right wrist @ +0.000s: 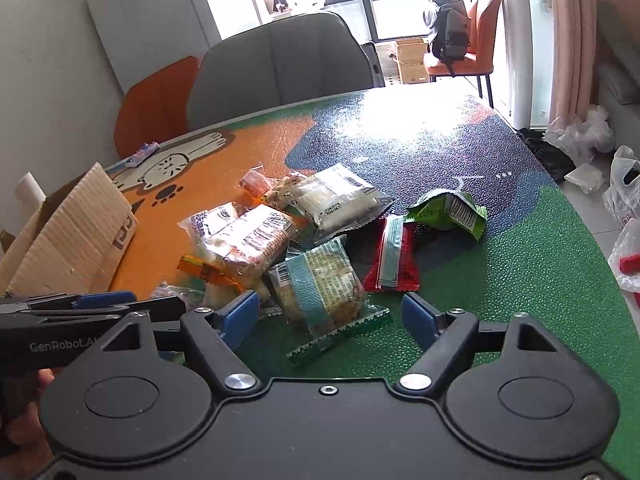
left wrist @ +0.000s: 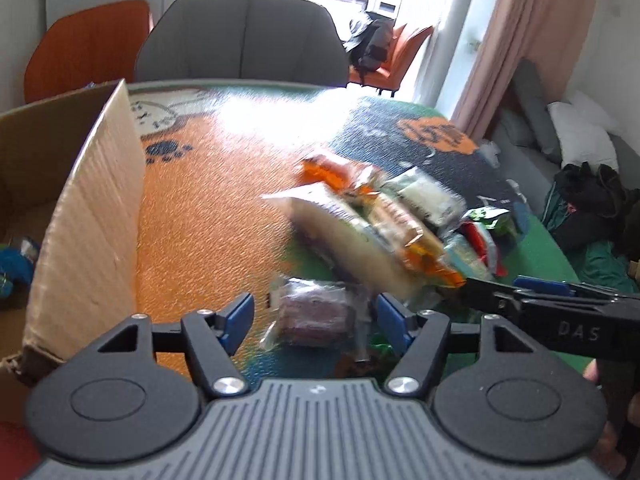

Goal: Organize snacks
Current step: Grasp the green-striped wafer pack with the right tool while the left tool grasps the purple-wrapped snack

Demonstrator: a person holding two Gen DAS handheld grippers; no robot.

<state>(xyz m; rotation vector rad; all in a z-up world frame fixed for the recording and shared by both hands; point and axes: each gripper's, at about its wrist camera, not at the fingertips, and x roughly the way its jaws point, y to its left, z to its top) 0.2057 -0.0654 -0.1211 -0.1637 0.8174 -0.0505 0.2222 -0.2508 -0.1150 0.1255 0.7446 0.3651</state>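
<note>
A pile of wrapped snacks (right wrist: 280, 224) lies on the patterned table. My left gripper (left wrist: 316, 316) is open, its blue pads on either side of a clear-wrapped brown snack (left wrist: 314, 312), not closed on it. My right gripper (right wrist: 332, 316) is open, its pads on either side of a teal-banded packet (right wrist: 320, 284). A red packet (right wrist: 394, 260) and a green packet (right wrist: 448, 210) lie to the right. An open cardboard box (left wrist: 84, 216) stands at the left, with a blue-wrapped item (left wrist: 14, 268) inside. The right gripper also shows in the left wrist view (left wrist: 540, 296).
A grey chair (right wrist: 280, 64) and an orange chair (right wrist: 156, 100) stand behind the table. The table's edge (right wrist: 580, 216) curves along the right, with bags (right wrist: 624, 184) on the floor beyond. A small packet (right wrist: 142, 154) lies at the far left edge.
</note>
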